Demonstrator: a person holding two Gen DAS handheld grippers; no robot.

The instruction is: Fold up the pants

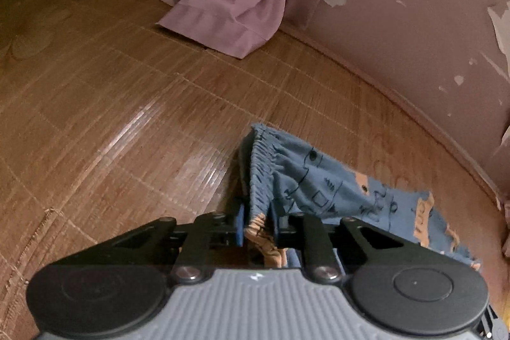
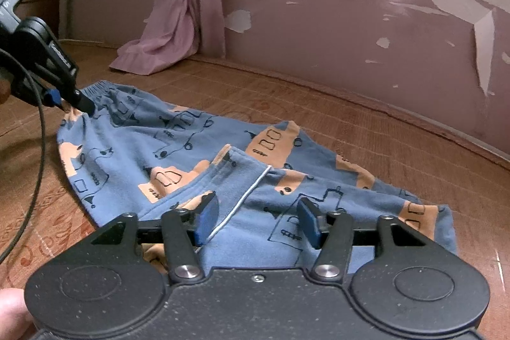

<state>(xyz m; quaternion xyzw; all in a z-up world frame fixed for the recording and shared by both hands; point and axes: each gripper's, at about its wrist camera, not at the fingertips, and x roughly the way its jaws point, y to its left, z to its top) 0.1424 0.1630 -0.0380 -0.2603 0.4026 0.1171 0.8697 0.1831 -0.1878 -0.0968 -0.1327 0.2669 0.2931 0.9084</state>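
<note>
The blue cotton pants with orange and black printed shapes (image 2: pixel 223 155) are spread on the brown woven bamboo mat (image 1: pixel 127 85), near the peeling mauve wall (image 2: pixel 350 21). The gathered waistband (image 1: pixel 261 167) is pinched between the pads of the left gripper (image 1: pixel 257 228). The right gripper (image 2: pixel 258 220) is held with its jaws apart over a folded-up leg edge — nothing is gripped. For a clean fold, that edge should be clamped fully before both ends are lifted together, so the cloth is kept taut and even.

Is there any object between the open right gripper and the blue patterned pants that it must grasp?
Nothing visible stands in the way. The right gripper hangs open directly over the blue patterned pants, with only their cloth between its fingers. The left gripper is shut on the waistband, away to the side. The pink curtain lies far behind.
</note>
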